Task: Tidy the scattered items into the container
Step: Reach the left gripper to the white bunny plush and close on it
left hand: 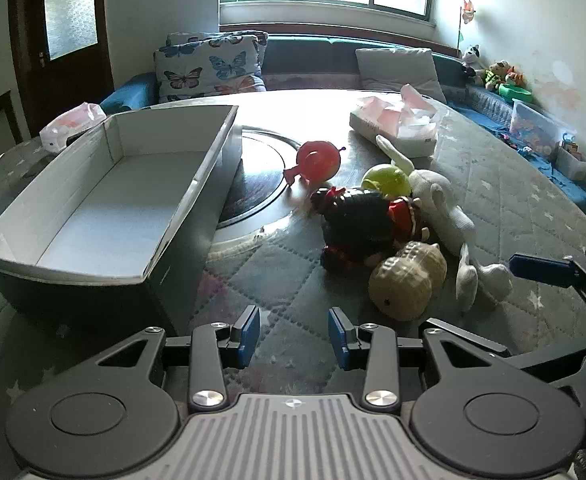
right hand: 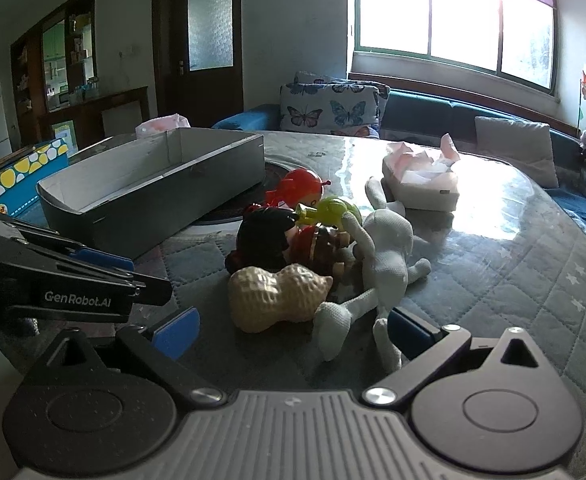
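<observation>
A grey open box (left hand: 105, 200) stands on the table at the left, with nothing in it; it also shows in the right wrist view (right hand: 153, 184). A heap of toys lies to its right: a tan peanut (left hand: 407, 280) (right hand: 277, 298), a white plush rabbit (left hand: 449, 208) (right hand: 385, 252), a black and red doll (left hand: 357, 224) (right hand: 265, 240), a green toy (left hand: 387, 180) (right hand: 333, 210) and a red toy (left hand: 317, 159) (right hand: 301, 186). My left gripper (left hand: 294, 336) is open and empty above the mat, in front of the heap. My right gripper (right hand: 293, 330) is open, its fingers either side of the peanut and the rabbit's legs.
A pink tissue pack (left hand: 399, 122) (right hand: 425, 178) lies behind the toys. A round dark plate (left hand: 261, 176) is set in the table's middle. A sofa with butterfly cushions (left hand: 209, 66) runs behind. A blue spotted box (right hand: 21, 178) stands at the left.
</observation>
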A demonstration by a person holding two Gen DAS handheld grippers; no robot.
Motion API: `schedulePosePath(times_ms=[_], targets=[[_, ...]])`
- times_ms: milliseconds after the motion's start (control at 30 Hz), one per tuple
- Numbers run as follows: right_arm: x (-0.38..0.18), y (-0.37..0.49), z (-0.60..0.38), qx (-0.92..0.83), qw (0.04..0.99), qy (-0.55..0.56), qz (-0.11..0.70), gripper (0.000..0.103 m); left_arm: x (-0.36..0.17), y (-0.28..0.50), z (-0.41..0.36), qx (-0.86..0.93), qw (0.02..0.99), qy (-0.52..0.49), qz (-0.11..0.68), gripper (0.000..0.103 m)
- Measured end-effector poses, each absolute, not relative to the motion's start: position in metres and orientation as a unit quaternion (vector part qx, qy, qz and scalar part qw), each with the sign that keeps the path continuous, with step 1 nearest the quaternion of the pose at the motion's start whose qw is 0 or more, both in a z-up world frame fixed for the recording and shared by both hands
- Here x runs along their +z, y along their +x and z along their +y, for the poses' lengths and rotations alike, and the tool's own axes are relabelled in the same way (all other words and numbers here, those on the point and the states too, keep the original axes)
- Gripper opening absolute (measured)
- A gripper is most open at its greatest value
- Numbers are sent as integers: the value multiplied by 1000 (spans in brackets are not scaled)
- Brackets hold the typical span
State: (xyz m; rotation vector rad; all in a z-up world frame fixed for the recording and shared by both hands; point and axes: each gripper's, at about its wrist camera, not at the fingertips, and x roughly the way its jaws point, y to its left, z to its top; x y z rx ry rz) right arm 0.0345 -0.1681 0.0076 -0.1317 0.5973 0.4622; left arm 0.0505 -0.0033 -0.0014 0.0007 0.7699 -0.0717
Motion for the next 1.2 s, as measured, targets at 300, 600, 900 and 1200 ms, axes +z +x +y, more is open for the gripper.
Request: schedulePosePath(times_ms=[300,600,900,1200], targets=[[15,48,-184,210,932,-41,292,93,19,69,-15,-59,931,-4,360,40],[11,75,-208,176,934,-5,312,82,29,101,-47,-103,925,-15,366,40],[1,100,-219,175,928,25,329,62,23,130,-75,-124,912,-18,390,40],[-14,118,-222,189,917,55,347,32,14,150,-87,-122,903,-30,411,40]])
